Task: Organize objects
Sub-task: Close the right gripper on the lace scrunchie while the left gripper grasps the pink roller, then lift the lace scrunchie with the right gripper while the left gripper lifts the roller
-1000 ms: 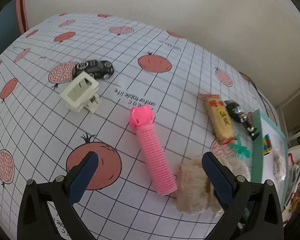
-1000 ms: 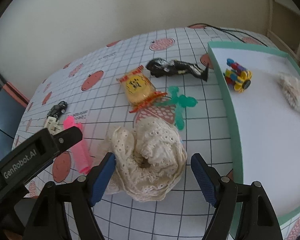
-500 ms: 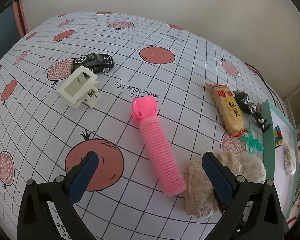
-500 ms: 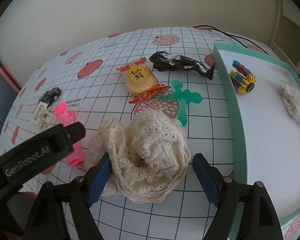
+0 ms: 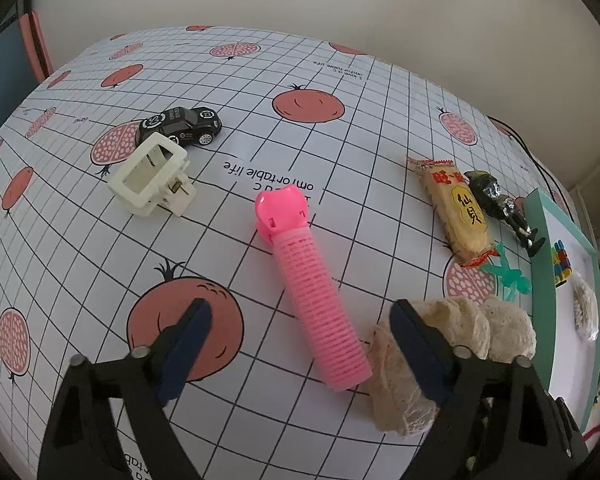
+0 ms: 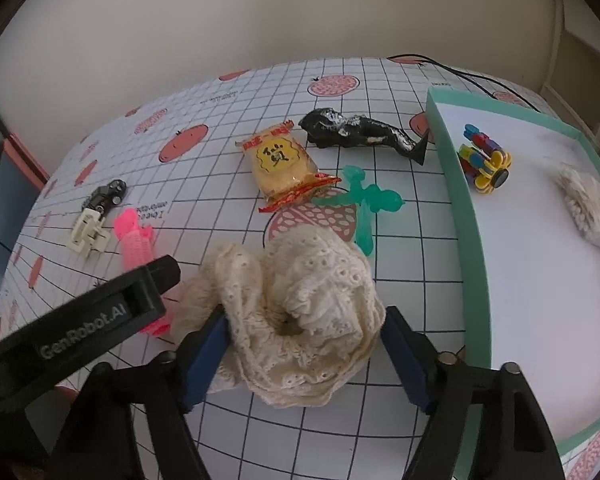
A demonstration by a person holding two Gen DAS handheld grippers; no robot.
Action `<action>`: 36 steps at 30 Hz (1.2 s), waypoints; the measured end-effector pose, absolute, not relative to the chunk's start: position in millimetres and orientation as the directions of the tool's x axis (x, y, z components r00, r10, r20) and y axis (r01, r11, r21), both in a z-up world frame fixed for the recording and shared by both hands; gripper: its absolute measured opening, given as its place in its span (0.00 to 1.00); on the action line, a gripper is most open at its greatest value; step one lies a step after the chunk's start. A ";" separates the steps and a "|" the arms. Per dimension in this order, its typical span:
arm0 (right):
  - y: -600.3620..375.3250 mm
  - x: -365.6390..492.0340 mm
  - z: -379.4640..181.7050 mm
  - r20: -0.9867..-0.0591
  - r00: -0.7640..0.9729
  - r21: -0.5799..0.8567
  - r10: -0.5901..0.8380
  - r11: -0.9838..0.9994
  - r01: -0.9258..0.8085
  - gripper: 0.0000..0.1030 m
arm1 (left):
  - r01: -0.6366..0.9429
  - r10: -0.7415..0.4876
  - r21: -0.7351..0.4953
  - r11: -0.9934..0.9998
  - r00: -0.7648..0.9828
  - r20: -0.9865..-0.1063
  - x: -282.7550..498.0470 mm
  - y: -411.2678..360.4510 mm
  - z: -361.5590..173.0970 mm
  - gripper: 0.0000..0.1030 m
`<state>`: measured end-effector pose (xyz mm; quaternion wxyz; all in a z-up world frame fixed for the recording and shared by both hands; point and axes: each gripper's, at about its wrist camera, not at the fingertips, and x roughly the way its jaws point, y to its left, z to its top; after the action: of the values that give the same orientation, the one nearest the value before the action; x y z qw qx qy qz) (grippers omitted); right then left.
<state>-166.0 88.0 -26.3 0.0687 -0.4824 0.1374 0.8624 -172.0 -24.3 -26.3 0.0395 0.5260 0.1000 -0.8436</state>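
Early in the job. Already in the green tray [image 6: 452,184]: a colourful block toy [image 6: 485,164] and a small clear bag of something pale [image 6: 588,208]. Left out on the tabletop [image 5: 340,140]: a black toy car [image 5: 180,125], a cream hair clip [image 5: 150,174], a pink hair roller [image 5: 312,292], a yellow snack packet [image 6: 282,162], a black figurine [image 6: 360,132], a green plastic toy [image 6: 362,204] and a cream lace scrunchie [image 6: 300,312].

Right gripper [image 6: 304,356] down at the scrunchie, jaws apart on either side of it and close against the fabric, not yet clamped. Left gripper [image 5: 300,344] hovering over the near end of the roller, jaws wide apart, nothing held.

Compared with a second ago: right jaws lower and nearer together, scrunchie now filling the gap where there was slack on both sides. Left gripper closer to the tabletop, the roller larger in view and lying between the jaws. Everything else in the same places; nothing added to the tray.

Probably next: scrunchie into the tray just to its right.
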 end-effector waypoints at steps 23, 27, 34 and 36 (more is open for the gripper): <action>90.3 -163.2 -12.0 -0.803 -0.587 0.256 -0.101 -0.948 -0.188 0.31 | 0.158 0.030 -0.109 -0.981 -0.437 -0.899 -171.4 -24.1 -24.6 0.27; 91.1 -162.9 -9.9 -0.799 -0.591 0.265 -0.109 -0.946 -0.184 0.26 | 0.156 0.025 -0.105 -0.982 -0.447 -0.894 -171.2 -23.4 -21.2 0.25; 92.3 -160.6 -1.4 -0.776 -0.615 0.302 -0.142 -0.939 -0.165 0.20 | 0.181 0.006 -0.104 -0.978 -0.474 -0.880 -169.9 -24.2 -10.3 0.25; 92.1 -160.0 1.7 -0.769 -0.622 0.306 -0.143 -0.938 -0.162 0.20 | 0.198 0.004 -0.114 -0.973 -0.482 -0.876 -169.0 -26.4 -6.7 0.25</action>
<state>-160.0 92.1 1.7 0.0052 -0.4344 0.1757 0.8834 -169.0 -26.4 -6.7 0.0568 0.5056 0.1002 -0.8551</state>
